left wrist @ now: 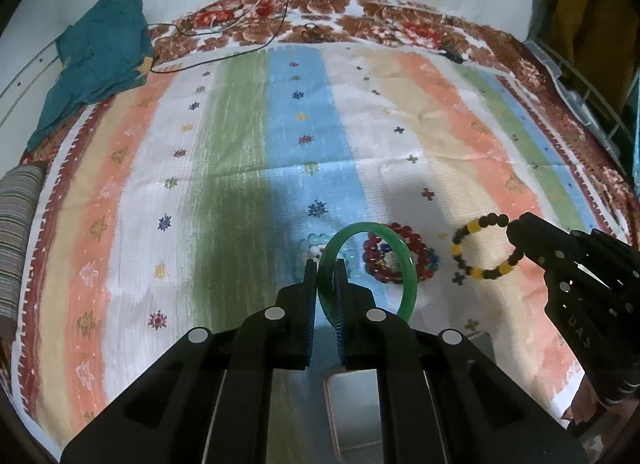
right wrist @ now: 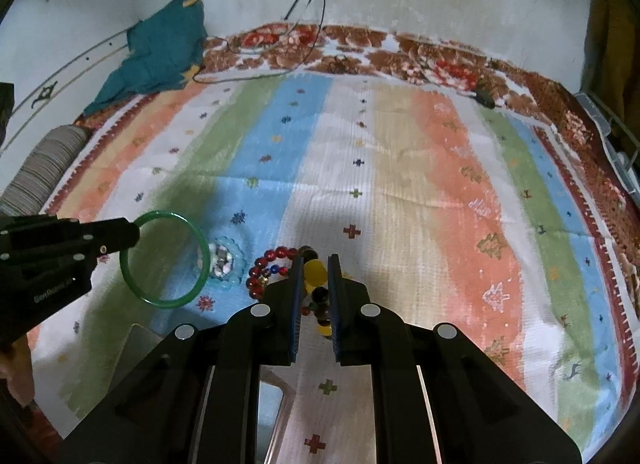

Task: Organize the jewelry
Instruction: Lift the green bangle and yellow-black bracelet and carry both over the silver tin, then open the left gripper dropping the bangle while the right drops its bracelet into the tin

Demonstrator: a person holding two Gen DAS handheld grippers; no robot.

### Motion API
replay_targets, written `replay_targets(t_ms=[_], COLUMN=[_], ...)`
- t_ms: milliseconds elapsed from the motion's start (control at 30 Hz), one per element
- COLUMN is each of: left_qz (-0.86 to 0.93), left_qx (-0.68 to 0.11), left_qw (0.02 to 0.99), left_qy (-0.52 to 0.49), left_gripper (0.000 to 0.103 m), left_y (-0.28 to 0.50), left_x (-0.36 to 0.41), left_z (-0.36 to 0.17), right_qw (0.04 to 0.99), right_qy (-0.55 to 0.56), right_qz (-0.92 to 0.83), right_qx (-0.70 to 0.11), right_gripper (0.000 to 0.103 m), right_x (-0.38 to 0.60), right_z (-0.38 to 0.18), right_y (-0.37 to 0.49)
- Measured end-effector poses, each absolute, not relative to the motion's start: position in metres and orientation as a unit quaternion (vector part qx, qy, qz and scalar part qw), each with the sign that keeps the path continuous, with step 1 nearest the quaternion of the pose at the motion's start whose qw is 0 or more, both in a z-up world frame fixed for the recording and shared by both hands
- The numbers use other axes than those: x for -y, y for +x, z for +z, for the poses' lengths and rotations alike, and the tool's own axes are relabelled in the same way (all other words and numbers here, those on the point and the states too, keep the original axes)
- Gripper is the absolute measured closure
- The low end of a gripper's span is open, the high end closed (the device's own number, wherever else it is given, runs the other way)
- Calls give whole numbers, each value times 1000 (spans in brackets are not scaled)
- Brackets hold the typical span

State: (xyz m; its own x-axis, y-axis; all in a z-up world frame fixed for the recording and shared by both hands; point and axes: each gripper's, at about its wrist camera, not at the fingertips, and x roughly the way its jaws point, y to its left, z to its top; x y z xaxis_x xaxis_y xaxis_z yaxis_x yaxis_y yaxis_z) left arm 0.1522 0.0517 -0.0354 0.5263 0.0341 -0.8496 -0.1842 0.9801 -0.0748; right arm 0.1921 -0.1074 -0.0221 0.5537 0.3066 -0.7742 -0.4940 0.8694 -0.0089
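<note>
Tools gripping: left (left wrist: 324,270) green bangle (left wrist: 404,260), right (right wrist: 314,276) black-yellow bracelet (left wrist: 464,242); "DAS" legible.

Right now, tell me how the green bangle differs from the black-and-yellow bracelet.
The green bangle is one smooth, solid translucent ring; the black-and-yellow bracelet is a string of separate dark and yellow beads. The green bangle looks wider across than the black-and-yellow bracelet. The left gripper pinches the bangle's rim; the right gripper pinches the bracelet's beads. Both are held above the striped cloth.
</note>
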Motion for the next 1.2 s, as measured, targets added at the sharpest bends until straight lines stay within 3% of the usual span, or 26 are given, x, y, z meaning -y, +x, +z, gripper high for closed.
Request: replay_targets(t_ms=[1200], left_qz=[33], left_qx=[-471], left_qw=[879], left_qy=[-73], left_gripper=[94], left_y=[73], left_x=[-14], left_z=[-21], right_qw=[877], right_qy=[-106], right_qz=[288], right_qx=[-371], right_gripper=[90], right_x=[124], right_z=[13], right_y=[82])
